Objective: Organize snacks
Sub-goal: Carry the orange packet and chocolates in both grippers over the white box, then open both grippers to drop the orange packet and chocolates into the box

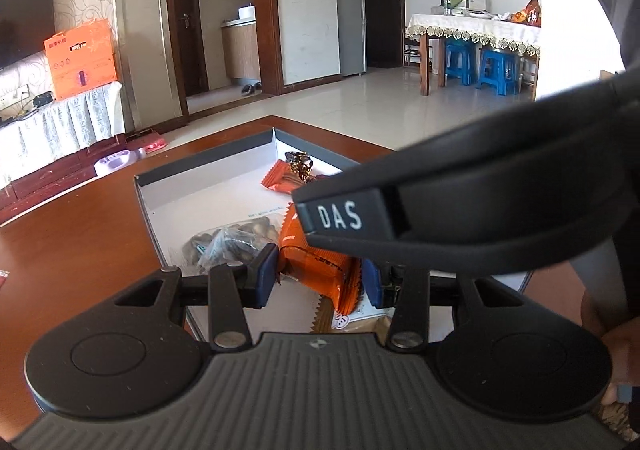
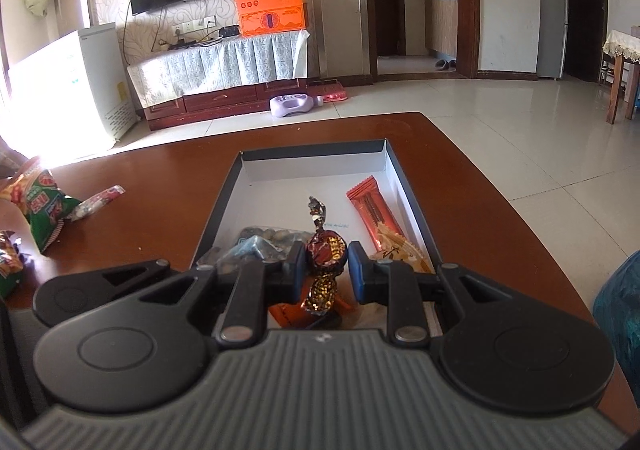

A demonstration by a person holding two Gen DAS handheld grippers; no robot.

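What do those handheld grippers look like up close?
Each gripper, left and right, is matte black plastic with a ribbed grey top, two round discs, silver pivot pins and blue pads on the fingers. One has white "DAS" lettering. No cables or sleeves show.

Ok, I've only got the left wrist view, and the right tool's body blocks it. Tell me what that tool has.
Observer: The right tool is shut on a brown foil candy, over the box.
Operator: My left tool grips the orange packet. Report anything lying outside the box.
Observer: A green snack bag lies on the table, left of the box.
Operator: Go on.
Observer: A small pink-and-white packet lies beside that bag.
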